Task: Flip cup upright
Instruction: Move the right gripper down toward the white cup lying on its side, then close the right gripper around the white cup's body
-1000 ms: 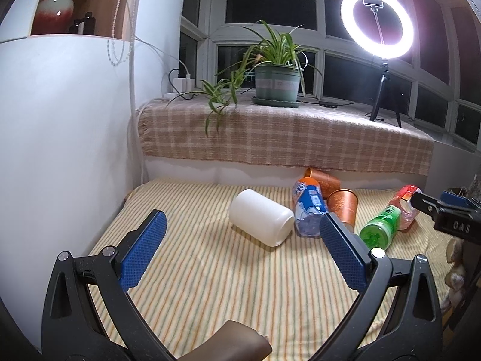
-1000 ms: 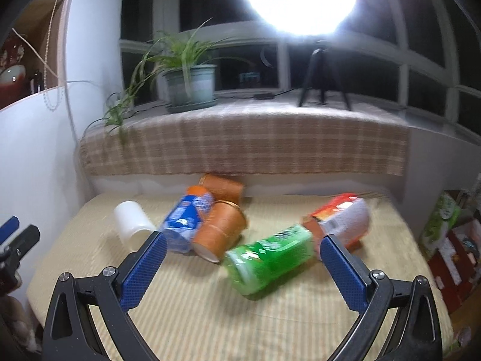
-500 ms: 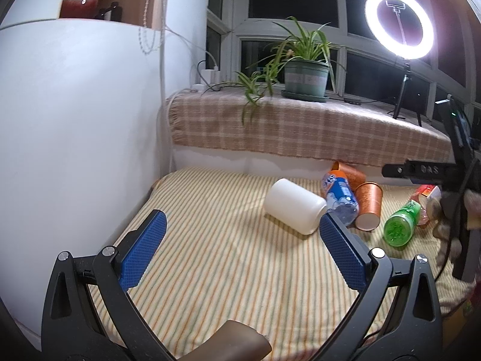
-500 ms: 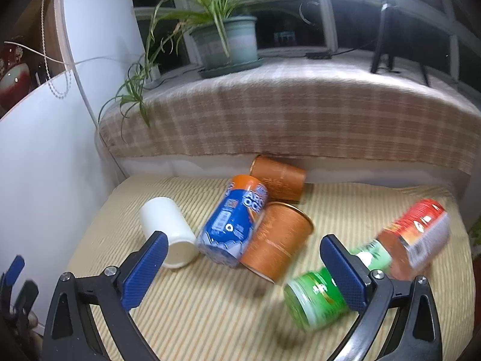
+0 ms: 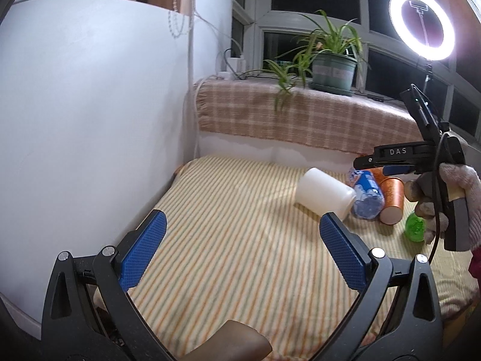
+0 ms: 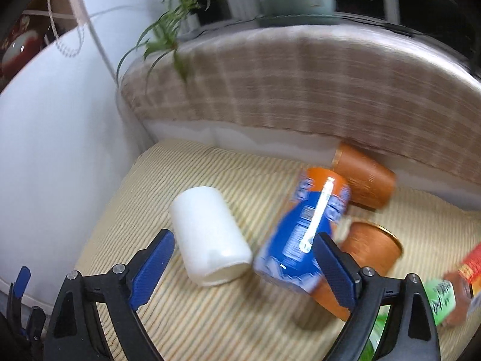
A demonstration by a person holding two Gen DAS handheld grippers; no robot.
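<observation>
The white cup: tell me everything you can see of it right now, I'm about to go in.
The white cup is a plain, matte cylinder, plastic by the look, with no handle or print. It lies on its side on the striped mat, not upright, its rimmed end toward the right wrist camera. The blue bottle lies close at its right; whether they touch is unclear. The right gripper is open, just short of the cup. The left gripper is open, well back.

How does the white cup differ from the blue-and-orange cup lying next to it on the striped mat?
The white cup is plain and unprinted; the blue-and-orange cup carries a printed label. The white cup looks shorter and stubbier, the blue-and-orange cup longer. The white cup lies further left, nearer the wall. Both lie on their sides on the striped mat, neither gripped.
</observation>
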